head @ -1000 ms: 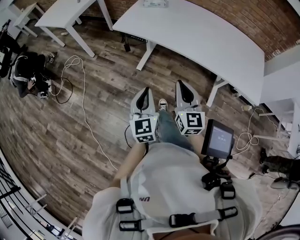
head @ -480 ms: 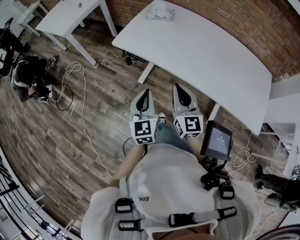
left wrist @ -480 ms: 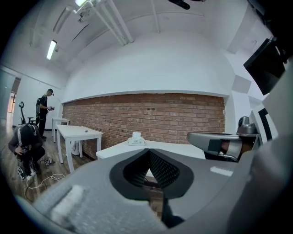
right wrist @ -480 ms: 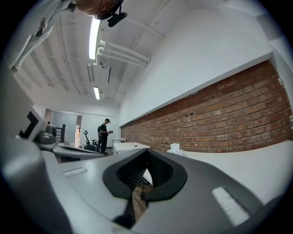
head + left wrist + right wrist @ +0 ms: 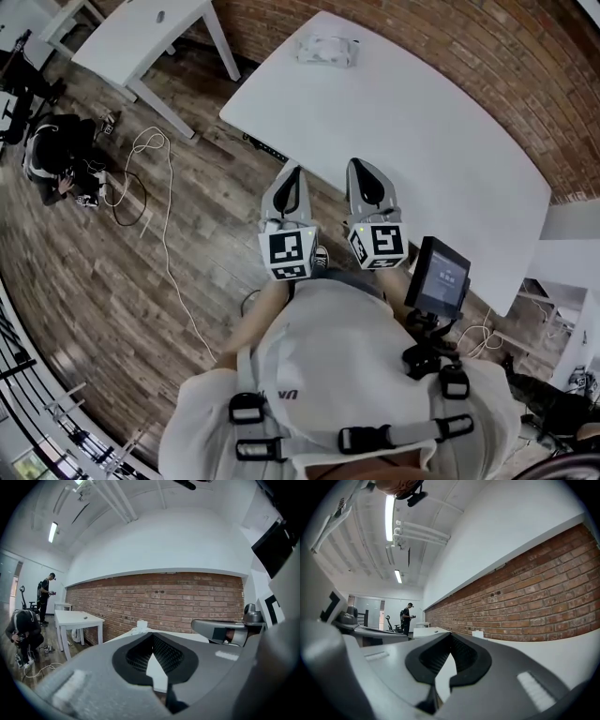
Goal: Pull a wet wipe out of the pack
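The wet wipe pack (image 5: 326, 50), pale and flat, lies near the far end of the long white table (image 5: 441, 141). In the left gripper view the pack (image 5: 142, 625) shows small, just above the jaw tips; in the right gripper view the pack (image 5: 477, 633) sits against the brick wall. My left gripper (image 5: 292, 174) and right gripper (image 5: 364, 169) are held side by side at the table's near edge, pointing at the pack and well short of it. Both are shut with nothing in them, as the left gripper (image 5: 151, 633) and right gripper (image 5: 451, 634) show in their own views.
A second white table (image 5: 141, 28) stands at the upper left. A person crouches on the wooden floor (image 5: 56, 155) beside loose cables (image 5: 159, 187). Another person (image 5: 46, 597) stands far off. A brick wall (image 5: 525, 56) runs behind the table. A small screen (image 5: 439, 277) hangs at my right.
I have walked toward the long table with both grippers. The table and the pack have come nearer in view, and the gripper tips now reach the table's near edge.
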### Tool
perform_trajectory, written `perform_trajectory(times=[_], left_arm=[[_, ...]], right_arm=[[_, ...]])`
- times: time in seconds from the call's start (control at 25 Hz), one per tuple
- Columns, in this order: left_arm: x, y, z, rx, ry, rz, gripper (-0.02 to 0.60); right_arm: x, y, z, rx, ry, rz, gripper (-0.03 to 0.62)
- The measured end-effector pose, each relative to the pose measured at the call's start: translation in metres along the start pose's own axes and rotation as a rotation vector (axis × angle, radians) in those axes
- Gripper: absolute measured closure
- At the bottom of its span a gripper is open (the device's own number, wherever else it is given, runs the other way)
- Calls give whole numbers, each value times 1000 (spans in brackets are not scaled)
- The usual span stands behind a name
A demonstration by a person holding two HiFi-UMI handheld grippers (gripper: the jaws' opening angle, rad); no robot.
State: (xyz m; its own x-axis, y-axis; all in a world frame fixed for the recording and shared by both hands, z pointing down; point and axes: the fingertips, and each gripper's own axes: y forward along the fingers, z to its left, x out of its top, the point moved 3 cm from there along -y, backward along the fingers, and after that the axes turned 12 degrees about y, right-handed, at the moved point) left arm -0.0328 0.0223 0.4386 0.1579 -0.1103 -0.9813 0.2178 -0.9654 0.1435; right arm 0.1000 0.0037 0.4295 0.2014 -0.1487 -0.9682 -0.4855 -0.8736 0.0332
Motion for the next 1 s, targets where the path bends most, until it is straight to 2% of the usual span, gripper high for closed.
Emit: perform_trajectory(times=[0.16,0.36,0.68,0.88,0.96,1.0], left_arm=[[-4,24,9,-1,-6,23,578],[2,71,35,-18,3,3,578],[2,162,67,-132,20,2,578],[-2,197,81,-180,8,14,578],[-4,205,86,-188,0,22,578],[-5,208,88,-190,-3,26,578]], right_arm=[[-1,23,-10,27,45,12,589],[0,73,-21,8,47,14,589],[0,174,-49,-61,55,16,588],[-2,225,-72,-91,74,54,588],[-3,242,-78,-78,68,74,531],[-4,250,-81,-76,59,88,522]])
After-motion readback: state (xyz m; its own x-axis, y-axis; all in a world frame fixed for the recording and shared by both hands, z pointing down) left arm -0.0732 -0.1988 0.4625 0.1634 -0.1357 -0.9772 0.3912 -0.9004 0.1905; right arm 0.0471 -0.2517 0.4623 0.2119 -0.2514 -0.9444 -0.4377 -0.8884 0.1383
